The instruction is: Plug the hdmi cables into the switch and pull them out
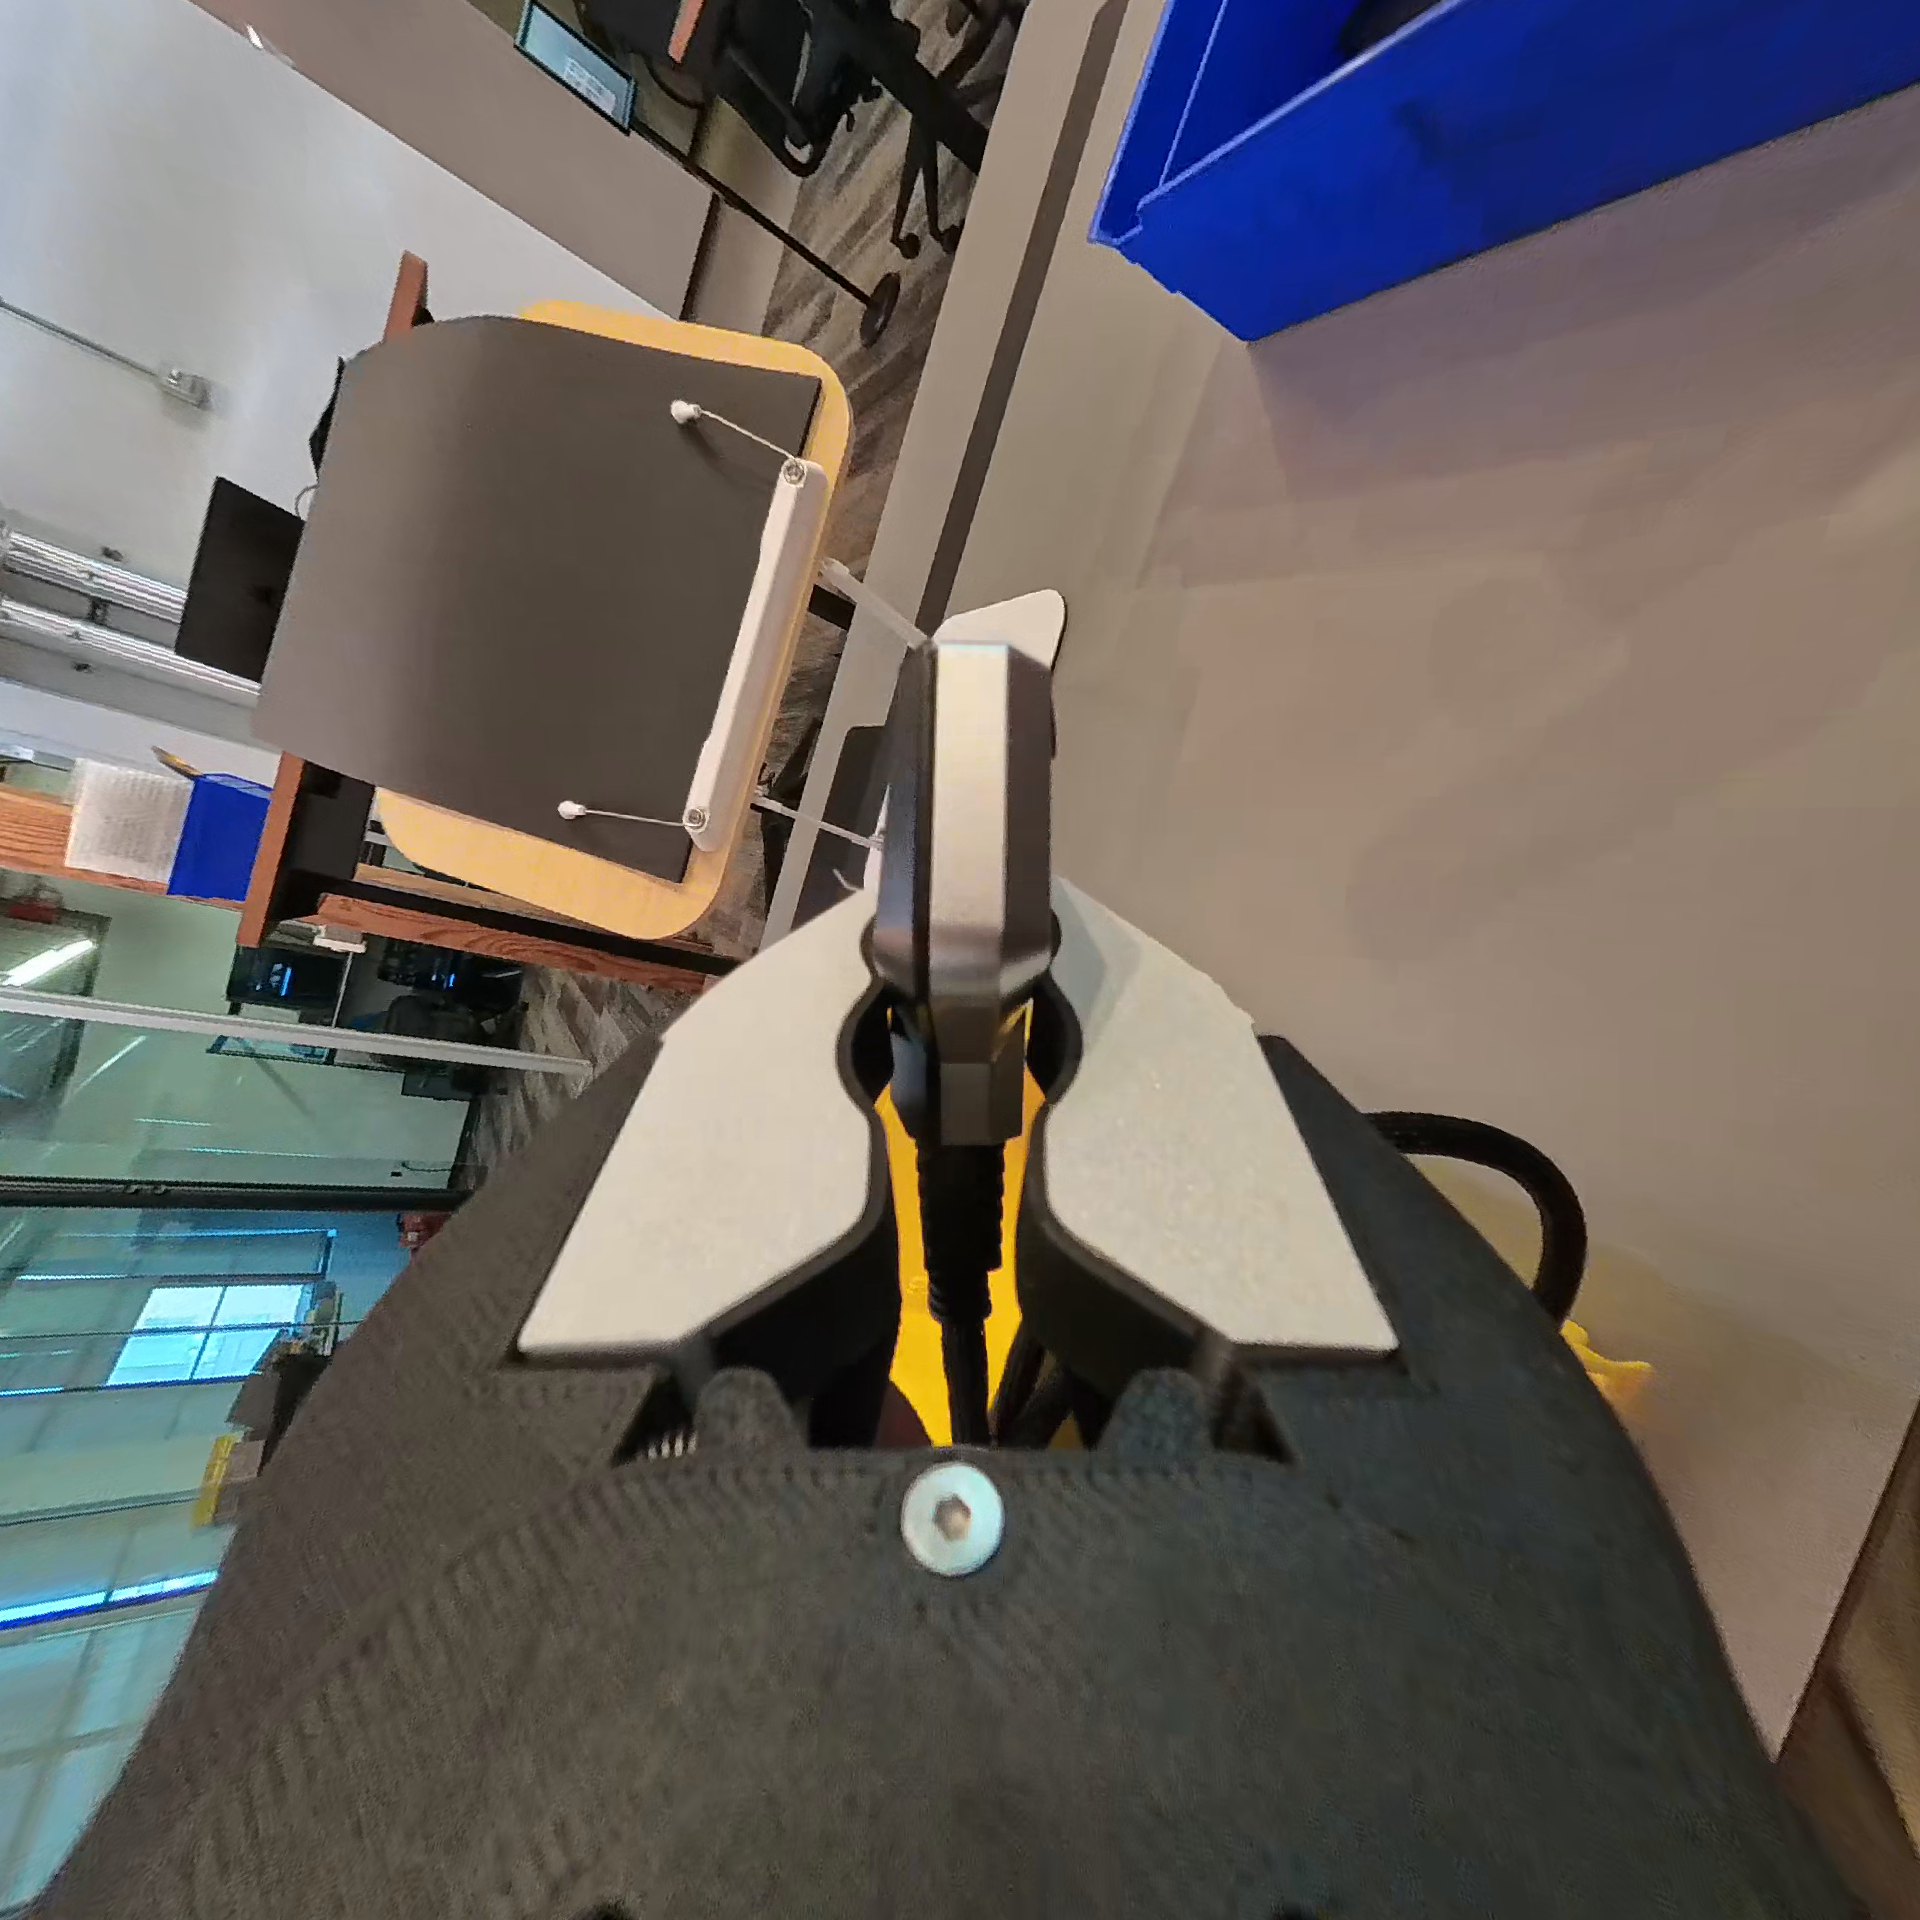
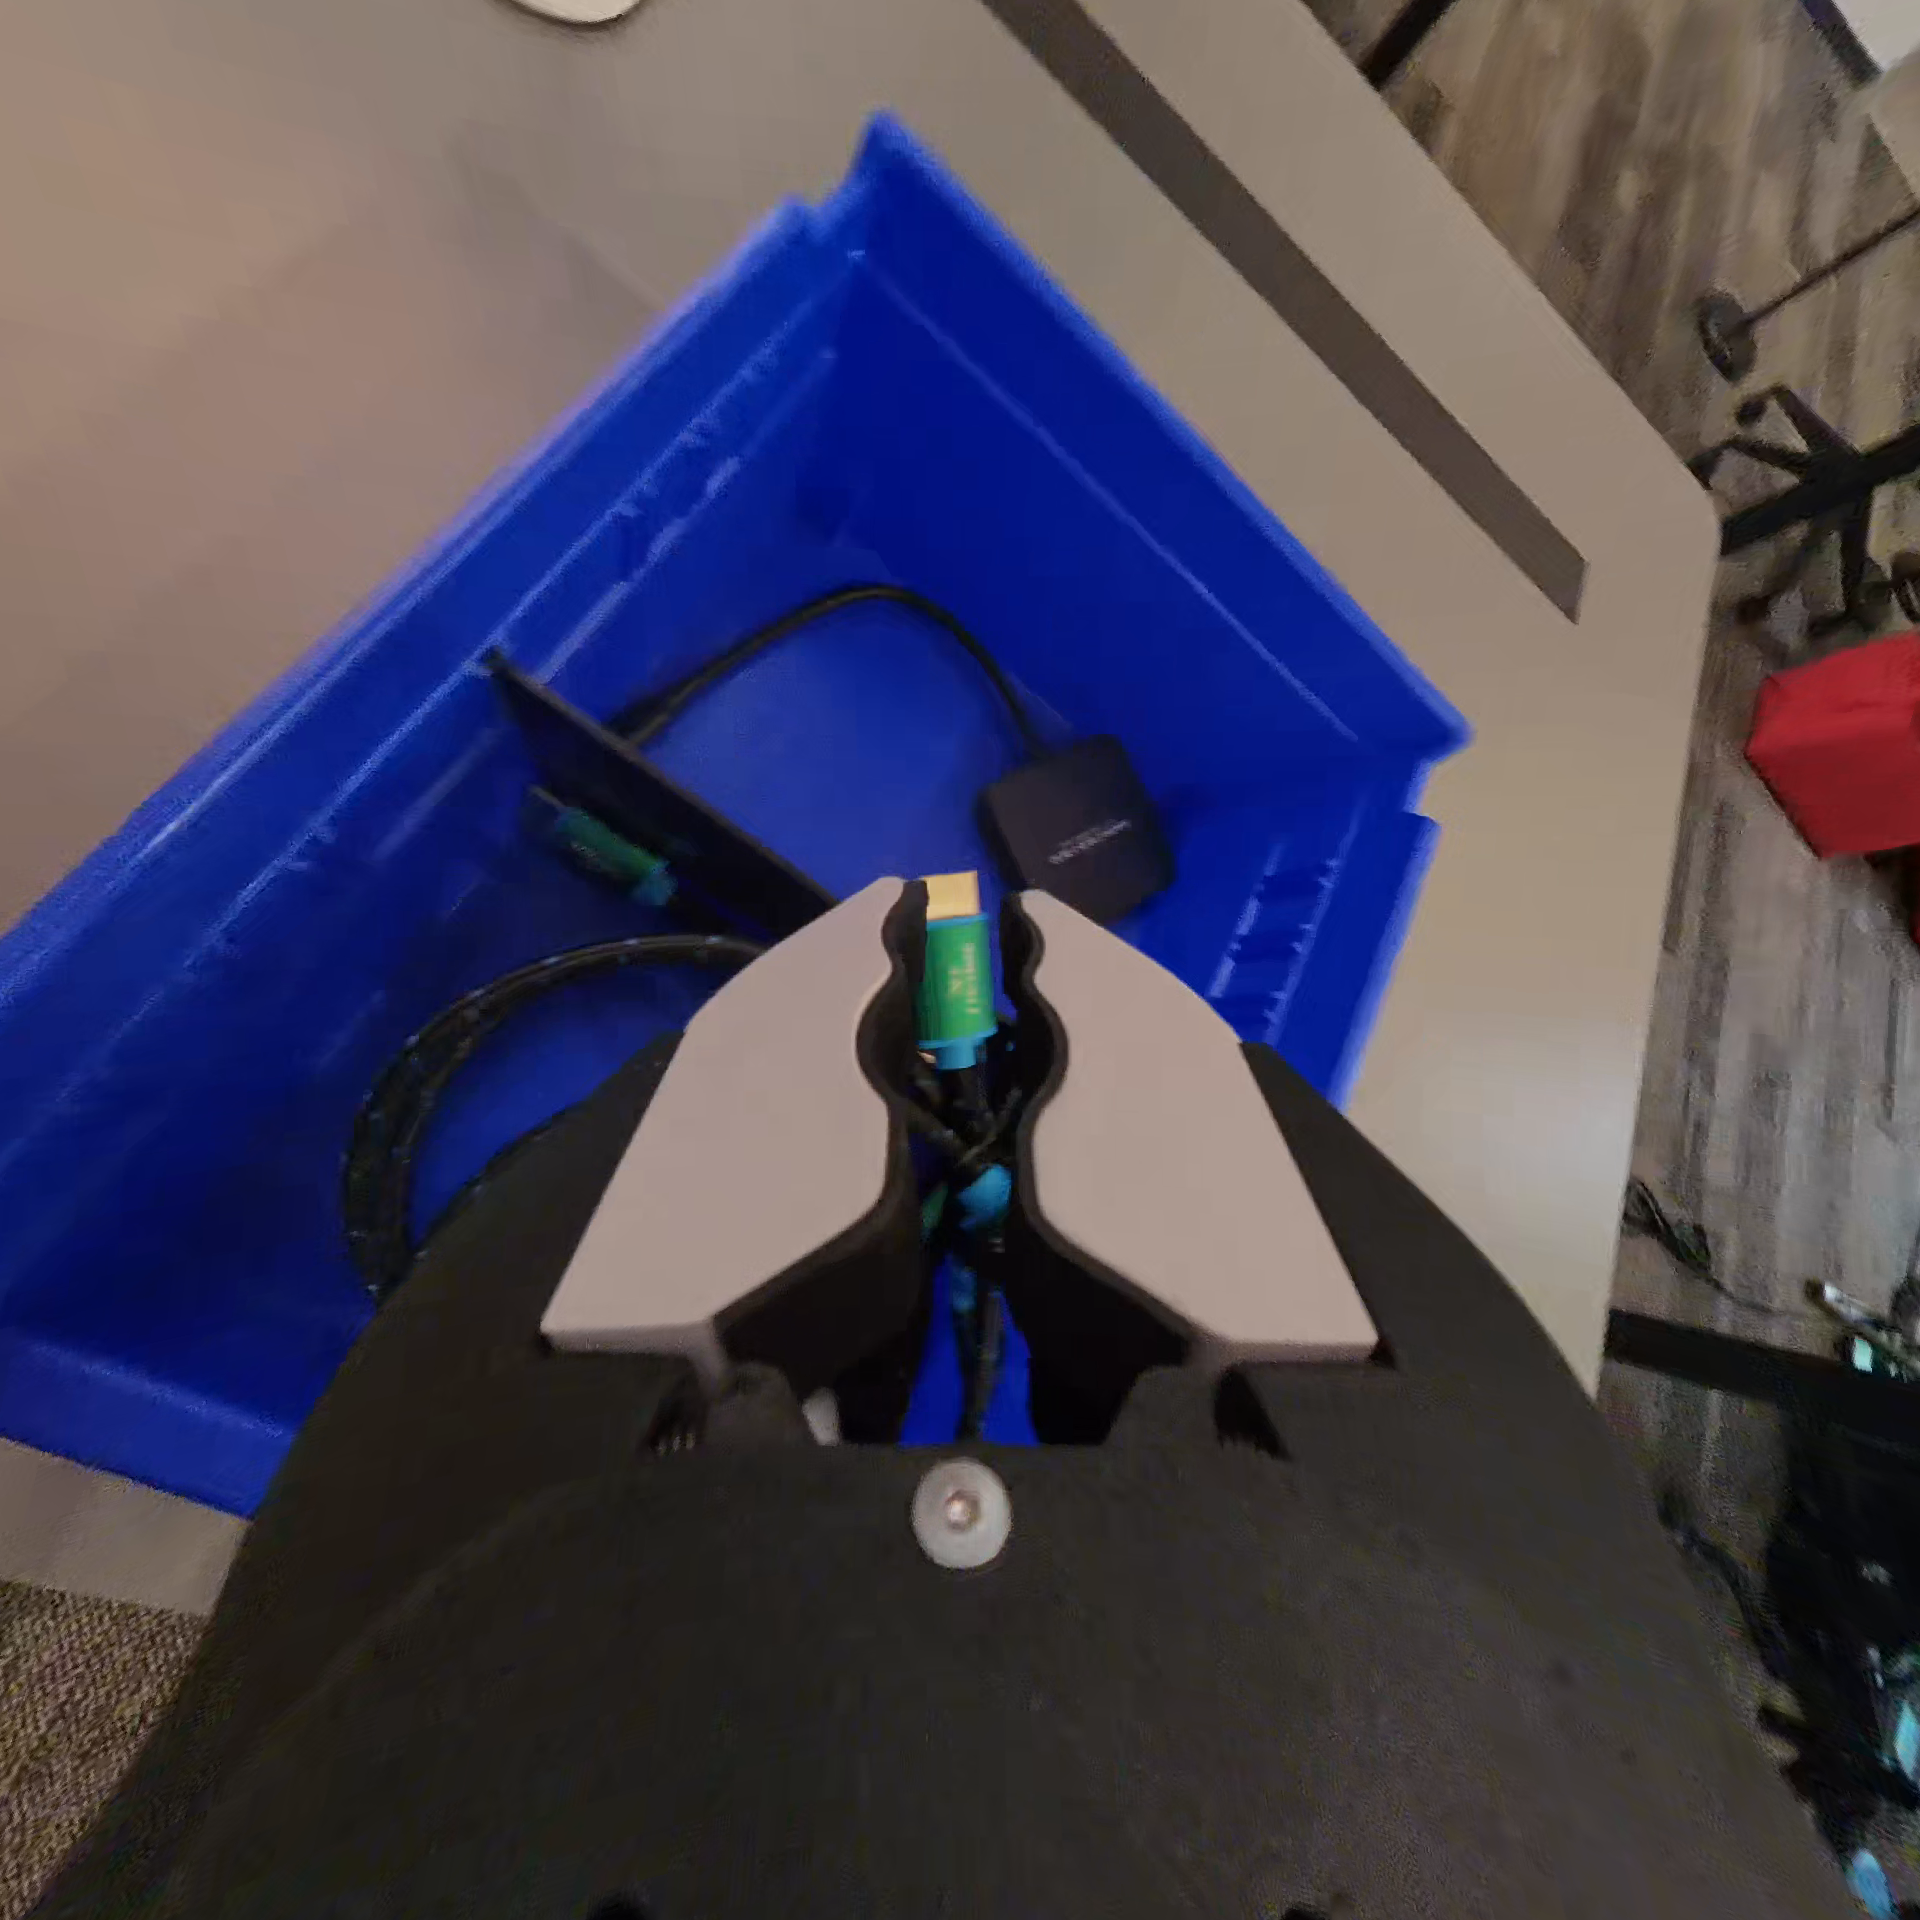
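Note:
My left gripper (image 1: 966, 920) is shut on a grey metal slab-shaped device (image 1: 971, 790), seen edge-on and pointing forward over the grey table (image 1: 1455, 727). A black cable (image 1: 961, 1247) runs from the device's near end back between the fingers. My right gripper (image 2: 958, 902) is shut on a green HDMI plug (image 2: 956, 982) with a gold tip, held above the blue bin (image 2: 416, 987). In the bin lie a black flat device (image 2: 644, 790) with another green plug (image 2: 603, 852) next to it, a small black square box (image 2: 1075, 831) on a thin cable, and a coiled black braided cable (image 2: 416, 1091).
The blue bin also shows at the top right of the left wrist view (image 1: 1455, 156). A black cable loop (image 1: 1538, 1174) and something yellow (image 1: 1610, 1371) lie beside the left gripper. The table edge (image 2: 1662, 727) is to the right; a red box (image 2: 1839, 748) and chair legs stand on the floor. One gripper's finger ends stand about 40 centimeters off the other's.

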Action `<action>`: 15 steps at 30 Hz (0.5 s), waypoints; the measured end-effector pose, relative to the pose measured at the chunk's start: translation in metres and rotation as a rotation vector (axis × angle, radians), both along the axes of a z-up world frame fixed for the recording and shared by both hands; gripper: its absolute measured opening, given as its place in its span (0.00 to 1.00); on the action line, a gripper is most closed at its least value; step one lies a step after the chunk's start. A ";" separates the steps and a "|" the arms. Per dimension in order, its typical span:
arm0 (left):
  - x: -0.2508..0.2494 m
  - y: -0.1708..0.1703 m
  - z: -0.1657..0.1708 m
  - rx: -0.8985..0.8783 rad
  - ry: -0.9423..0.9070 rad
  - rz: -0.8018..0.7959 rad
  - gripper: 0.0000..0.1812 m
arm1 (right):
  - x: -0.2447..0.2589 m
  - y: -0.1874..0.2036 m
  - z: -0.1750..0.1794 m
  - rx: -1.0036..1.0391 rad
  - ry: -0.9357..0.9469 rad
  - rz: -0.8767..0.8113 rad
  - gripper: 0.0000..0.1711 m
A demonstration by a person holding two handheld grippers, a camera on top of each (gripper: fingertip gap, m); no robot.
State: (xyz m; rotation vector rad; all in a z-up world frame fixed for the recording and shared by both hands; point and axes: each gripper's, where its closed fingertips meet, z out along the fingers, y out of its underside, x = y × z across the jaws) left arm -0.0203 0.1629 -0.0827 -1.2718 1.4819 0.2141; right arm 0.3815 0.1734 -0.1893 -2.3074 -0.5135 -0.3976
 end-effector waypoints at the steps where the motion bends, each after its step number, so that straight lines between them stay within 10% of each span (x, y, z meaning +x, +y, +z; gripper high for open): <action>1: 0.000 0.001 -0.001 -0.003 0.002 0.001 0.12 | 0.006 0.001 0.007 0.013 0.005 -0.022 0.08; 15: -0.001 0.002 -0.011 -0.024 0.025 -0.010 0.12 | 0.041 -0.066 -0.025 -0.355 -0.089 0.026 0.29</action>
